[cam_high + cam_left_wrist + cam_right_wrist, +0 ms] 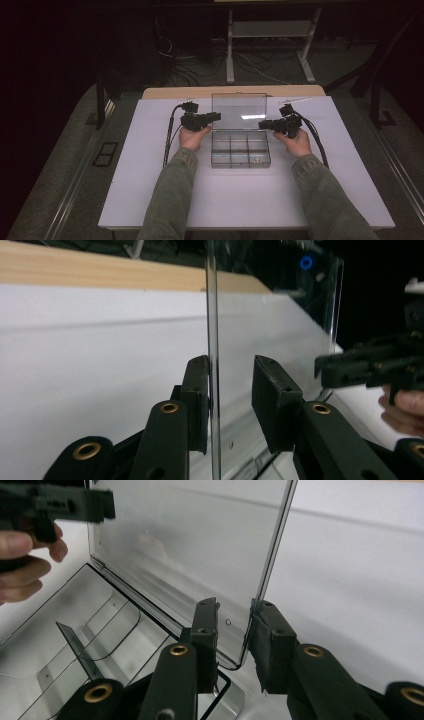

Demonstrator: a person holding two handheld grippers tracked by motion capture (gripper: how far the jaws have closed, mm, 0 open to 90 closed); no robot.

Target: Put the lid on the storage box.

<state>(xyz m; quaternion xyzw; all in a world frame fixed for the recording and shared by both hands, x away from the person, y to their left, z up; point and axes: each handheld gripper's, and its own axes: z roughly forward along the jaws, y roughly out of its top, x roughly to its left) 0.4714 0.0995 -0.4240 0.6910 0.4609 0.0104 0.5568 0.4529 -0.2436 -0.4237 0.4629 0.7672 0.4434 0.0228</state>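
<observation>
In the high view a clear plastic compartment box (240,148) sits mid-way across the white tabletop (150,190), its transparent lid (239,112) standing upright at the far edge, with the left hand-held gripper (216,117) at the lid's left edge and the right hand-held gripper (262,124) at its right edge. In the left gripper view the lid's edge (212,340) stands between the jaws, touching the left pad while the right pad stands clear (a partly open stance, nothing clamped). In the right gripper view the lid's other edge (272,565) runs down between the jaws, against the right pad and apart from the left one, above the box's empty compartments (100,630).
</observation>
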